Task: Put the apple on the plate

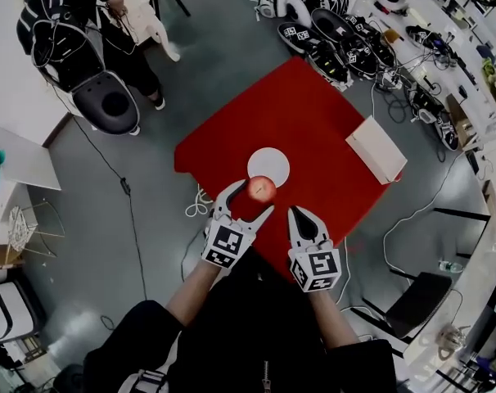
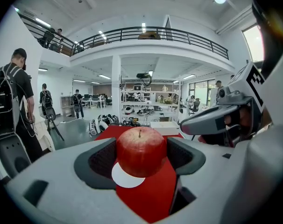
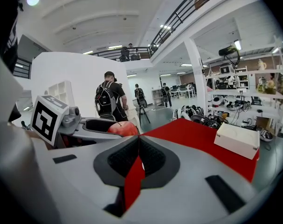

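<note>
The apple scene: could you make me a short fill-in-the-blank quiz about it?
The left gripper is shut on the ___.
The right gripper, its jaws together, holds ___.
The white plate lies on a ___ table.
Missing words: apple; nothing; red.

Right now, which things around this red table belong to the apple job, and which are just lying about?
Part of the job:
- apple, gripped in the left gripper's jaws
- white plate, just beyond the apple
- red table

Lying about:
- white box on the table's far edge
- spare grippers on the floor
- right gripper, jaws together, empty
</note>
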Available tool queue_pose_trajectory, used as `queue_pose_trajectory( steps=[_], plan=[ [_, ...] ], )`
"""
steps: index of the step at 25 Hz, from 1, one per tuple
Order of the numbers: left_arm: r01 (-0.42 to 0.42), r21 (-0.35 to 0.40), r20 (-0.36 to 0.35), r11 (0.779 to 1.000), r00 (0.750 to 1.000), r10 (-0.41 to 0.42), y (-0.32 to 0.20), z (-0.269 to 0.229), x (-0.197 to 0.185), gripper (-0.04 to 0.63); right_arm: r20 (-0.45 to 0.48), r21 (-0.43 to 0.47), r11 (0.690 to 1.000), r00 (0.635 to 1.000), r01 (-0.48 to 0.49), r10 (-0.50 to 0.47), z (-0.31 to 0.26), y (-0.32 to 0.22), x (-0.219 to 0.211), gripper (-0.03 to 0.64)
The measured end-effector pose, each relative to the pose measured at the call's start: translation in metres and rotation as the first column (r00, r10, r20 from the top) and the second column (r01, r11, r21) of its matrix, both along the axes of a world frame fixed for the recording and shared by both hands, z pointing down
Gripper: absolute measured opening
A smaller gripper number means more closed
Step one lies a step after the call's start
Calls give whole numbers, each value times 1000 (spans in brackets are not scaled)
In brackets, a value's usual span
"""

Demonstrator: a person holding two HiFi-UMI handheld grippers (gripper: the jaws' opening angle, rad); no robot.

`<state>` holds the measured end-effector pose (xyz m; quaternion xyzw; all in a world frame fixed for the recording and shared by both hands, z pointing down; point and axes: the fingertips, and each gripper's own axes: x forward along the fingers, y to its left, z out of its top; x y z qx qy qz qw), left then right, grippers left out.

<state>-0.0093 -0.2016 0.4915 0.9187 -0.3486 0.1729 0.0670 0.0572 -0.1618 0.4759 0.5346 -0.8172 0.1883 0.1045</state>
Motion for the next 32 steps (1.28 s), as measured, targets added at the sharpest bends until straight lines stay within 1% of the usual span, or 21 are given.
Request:
queue_pose_trajectory(
  steps=[4, 7, 9, 11, 13, 16, 20, 22, 24, 26, 29, 32],
  plan=[
    [16, 1, -3, 1000, 1000, -16, -5, 4, -2, 344, 15, -12, 1000, 1000, 24, -24, 5, 1, -5, 11],
    [12, 10, -3, 1000, 1000, -12, -14, 11, 7, 344, 18, -26, 999, 1000, 26, -26, 9, -3, 1, 11],
    [11, 9, 7, 1000, 1000, -11, -20, 21, 10, 344, 38, -45, 999, 999, 23, -22, 14, -4, 3, 11],
    [24, -8, 24, 1000, 999, -24, -24, 35, 10, 344, 55, -64, 998, 998, 25, -22, 20, -3, 4, 11],
    [43, -20, 40, 999, 998, -42, -29, 50, 12, 344, 44, -74, 997, 999, 32, -29, 27, -1, 6, 11],
    [52, -2, 44, 999, 998, -52, -43, 62, 19, 344, 13, -84, 995, 999, 48, -48, 37, 1, 10, 11],
    [69, -3, 53, 998, 996, -69, -60, 84, 16, 344, 24, -92, 995, 999, 49, -47, 47, -4, 8, 11],
    [71, 11, 47, 997, 996, -72, -68, 91, 21, 344, 22, -103, 994, 999, 47, -45, 54, -6, 13, 11],
    [77, 5, 29, 997, 997, -77, -75, 101, 27, 344, 6, -122, 991, 999, 45, -45, 60, -5, 19, 11],
    [84, -11, 24, 996, 996, -84, -82, 115, 26, 344, -6, -136, 990, 999, 44, -45, 65, -6, 18, 11],
    [86, -10, 30, 996, 996, -86, -93, 131, 20, 344, -11, -157, 987, 999, 38, -40, 75, -5, 14, 11],
    [87, -9, 21, 996, 996, -87, -103, 143, 23, 344, -15, -188, 982, 1000, 24, -27, 85, 0, 17, 11]
  ],
)
